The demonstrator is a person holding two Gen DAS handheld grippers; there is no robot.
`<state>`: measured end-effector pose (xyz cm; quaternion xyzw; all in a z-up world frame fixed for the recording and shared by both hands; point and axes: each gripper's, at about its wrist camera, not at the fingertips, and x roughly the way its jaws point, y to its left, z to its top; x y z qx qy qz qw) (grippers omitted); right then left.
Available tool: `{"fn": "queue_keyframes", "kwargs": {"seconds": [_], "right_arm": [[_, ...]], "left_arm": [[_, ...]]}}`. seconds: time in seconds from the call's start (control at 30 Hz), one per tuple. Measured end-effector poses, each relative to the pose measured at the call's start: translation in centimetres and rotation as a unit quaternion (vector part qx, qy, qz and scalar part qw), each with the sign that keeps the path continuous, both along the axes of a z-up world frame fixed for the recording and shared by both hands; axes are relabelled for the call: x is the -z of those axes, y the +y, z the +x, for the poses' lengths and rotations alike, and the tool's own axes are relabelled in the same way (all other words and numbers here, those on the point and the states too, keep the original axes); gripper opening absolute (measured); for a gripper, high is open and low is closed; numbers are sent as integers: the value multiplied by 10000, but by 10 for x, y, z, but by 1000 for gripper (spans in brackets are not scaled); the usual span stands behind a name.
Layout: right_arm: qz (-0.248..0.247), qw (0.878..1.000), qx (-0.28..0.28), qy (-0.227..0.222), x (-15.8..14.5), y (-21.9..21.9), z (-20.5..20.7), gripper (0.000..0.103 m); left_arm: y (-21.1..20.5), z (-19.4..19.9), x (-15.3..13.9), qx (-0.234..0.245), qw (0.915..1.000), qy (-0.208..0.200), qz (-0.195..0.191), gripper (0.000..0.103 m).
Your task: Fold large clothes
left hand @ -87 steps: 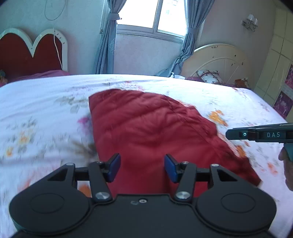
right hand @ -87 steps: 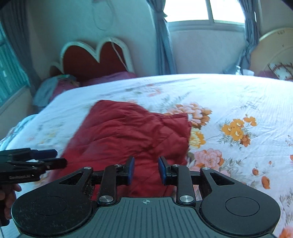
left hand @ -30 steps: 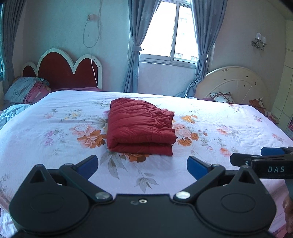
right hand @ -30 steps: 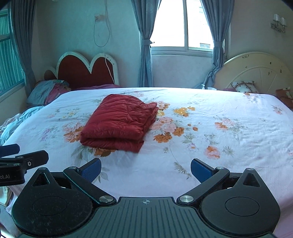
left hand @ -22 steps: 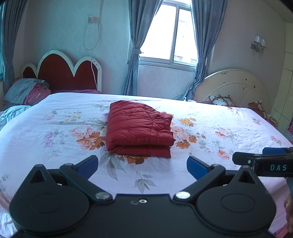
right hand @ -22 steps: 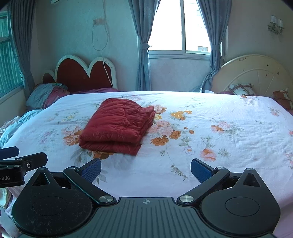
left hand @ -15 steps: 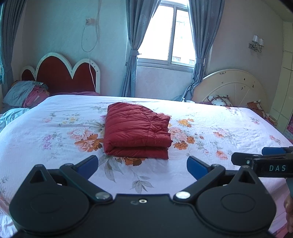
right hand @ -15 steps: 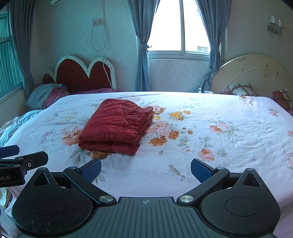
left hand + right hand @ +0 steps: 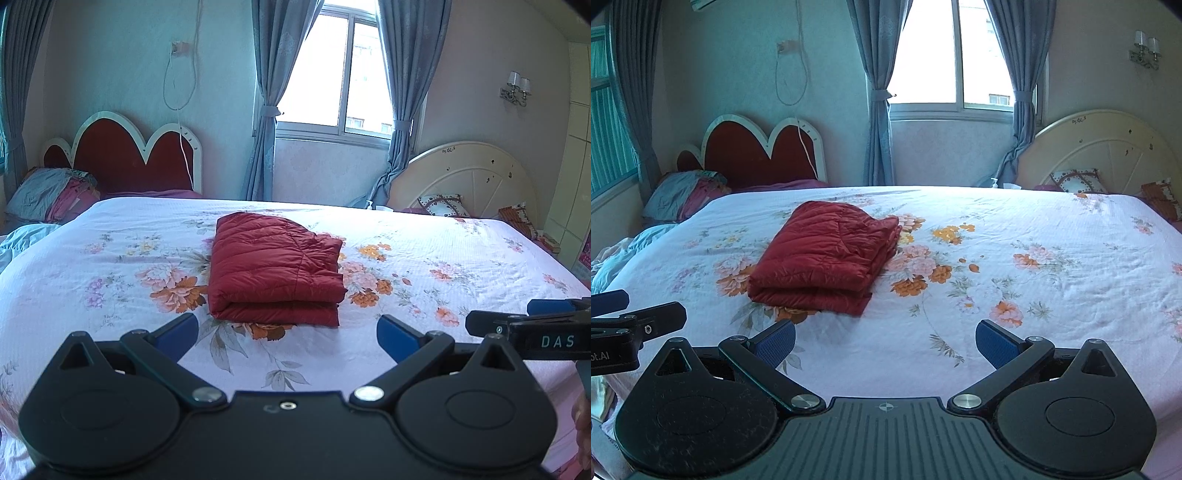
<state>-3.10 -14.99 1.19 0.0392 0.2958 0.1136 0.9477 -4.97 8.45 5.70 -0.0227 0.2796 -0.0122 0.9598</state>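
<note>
The red coat (image 9: 275,271) lies folded in a neat pile on the flowery bed (image 9: 461,266), so the folding looks done, and both the left tongs (image 9: 287,332) and the right tongs (image 9: 885,341) are wide apart, holding nothing, near the bed's front edge.

You have one folded red jacket (image 9: 275,269) on the floral bed (image 9: 461,266), and nothing else lies on that sheet. Beyond the bed you can count two headboards: one red scalloped headboard (image 9: 129,155) at its far left, one cream round headboard (image 9: 469,173) at its far right. Between them is one window (image 9: 332,74) with two grey-blue curtains (image 9: 273,92). One double wall lamp (image 9: 515,86) hangs above the cream headboard. You hold two grippers, the left gripper (image 9: 286,332) and the right gripper (image 9: 884,341), each with two blue pads (image 9: 397,336).
</note>
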Motion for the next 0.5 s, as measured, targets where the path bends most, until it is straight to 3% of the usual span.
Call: {"fn": "queue_keyframes", "kwargs": {"seconds": [0.5], "right_arm": [[33, 9999, 50, -96, -3, -3, 1, 103]], "left_arm": [[4, 3, -7, 30, 9999, -97, 46, 103]]}}
